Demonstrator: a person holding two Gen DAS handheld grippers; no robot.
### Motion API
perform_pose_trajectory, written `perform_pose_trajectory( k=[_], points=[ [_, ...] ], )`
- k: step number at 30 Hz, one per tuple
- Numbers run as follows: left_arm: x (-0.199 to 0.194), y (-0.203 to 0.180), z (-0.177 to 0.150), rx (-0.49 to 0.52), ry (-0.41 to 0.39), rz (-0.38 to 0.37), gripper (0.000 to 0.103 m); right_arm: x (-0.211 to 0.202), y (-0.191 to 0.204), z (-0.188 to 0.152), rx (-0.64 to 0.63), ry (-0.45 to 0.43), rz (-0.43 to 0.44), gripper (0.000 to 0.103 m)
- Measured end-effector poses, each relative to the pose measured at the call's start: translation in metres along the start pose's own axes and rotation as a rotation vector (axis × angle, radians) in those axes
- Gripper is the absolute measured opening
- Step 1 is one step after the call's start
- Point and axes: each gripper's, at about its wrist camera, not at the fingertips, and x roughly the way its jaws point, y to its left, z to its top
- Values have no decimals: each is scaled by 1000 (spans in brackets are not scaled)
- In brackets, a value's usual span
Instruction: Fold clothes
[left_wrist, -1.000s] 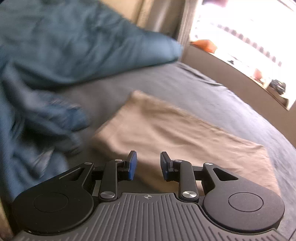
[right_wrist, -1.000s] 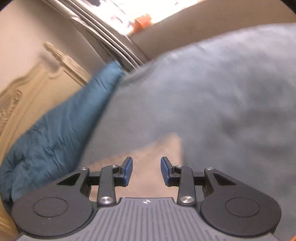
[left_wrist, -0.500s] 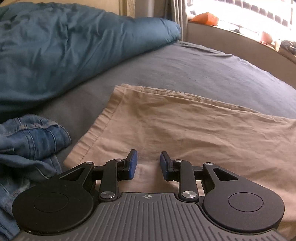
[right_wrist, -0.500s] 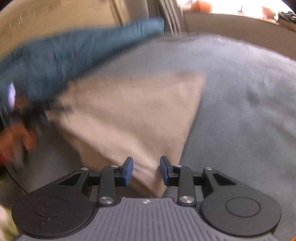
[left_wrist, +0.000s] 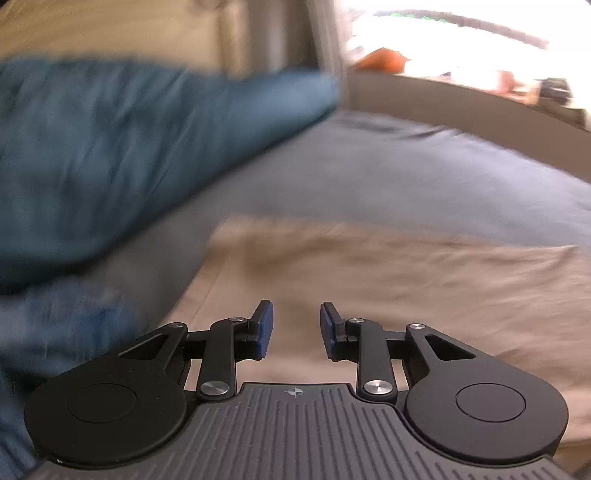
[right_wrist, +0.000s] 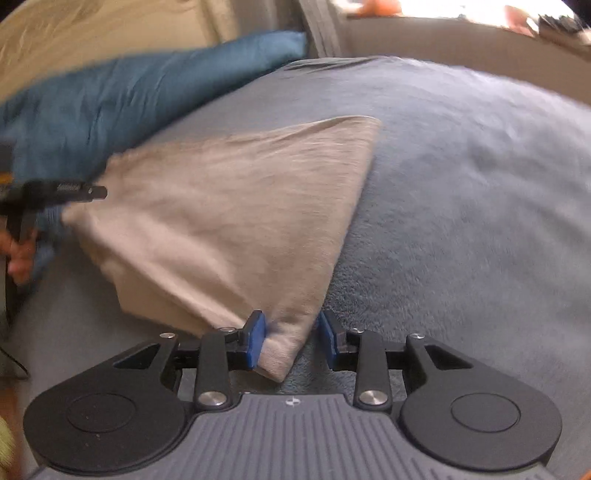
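A folded tan cloth (right_wrist: 236, 206) lies flat on our gray bed cover (right_wrist: 461, 192), its near corner between the parted blue pads of our right gripper (right_wrist: 291, 338), which do not pinch it. Our left gripper (left_wrist: 293, 328) hangs over the cloth's other end, narrowly open and empty. A teal duvet (left_wrist: 122, 147) is bunched behind, jeans (left_wrist: 55, 325) heaped at left.

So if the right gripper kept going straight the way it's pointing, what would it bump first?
Most likely the tan cloth: its near corner already sits between the right gripper's open jaws, with the grey bedspread just beneath. Depth is hard to judge.
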Motion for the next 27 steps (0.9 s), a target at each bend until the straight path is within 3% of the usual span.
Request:
perform_pose_trajectory(
  k=[2, 4, 7, 10, 13, 16, 20, 23, 26, 27],
  points=[
    [-7, -28, 17, 74, -11, -116, 27, -9, -2, 5, 48, -36, 0, 27],
    [-7, -57, 31, 98, 25, -264, 26, -17, 4, 5, 22, -101, -23, 27],
    [5, -115, 39, 145, 142, -497, 25, -3, 5, -5, 22, -82, -33, 26],
    [22, -173, 26, 254, 250, -581, 24, 2, -3, -16, 77, -98, -9, 27],
    [43, -209, 1, 377, 283, -527, 25, 3, -10, -24, 119, -131, 9, 27],
    [41, -216, -2, 411, 257, -502, 25, 3, -11, -29, 137, -157, 14, 27],
    [26, -215, 19, 405, 193, -532, 24, 0, -13, -31, 161, -174, 25, 27],
    [37, -235, 27, 419, 181, -524, 25, -1, -14, -33, 164, -184, 30, 27],
    [70, -250, 22, 426, 240, -477, 27, -3, -11, -36, 159, -195, 31, 27],
    [81, -248, 25, 371, 277, -485, 27, -4, -11, -37, 159, -199, 31, 27]
  ],
)
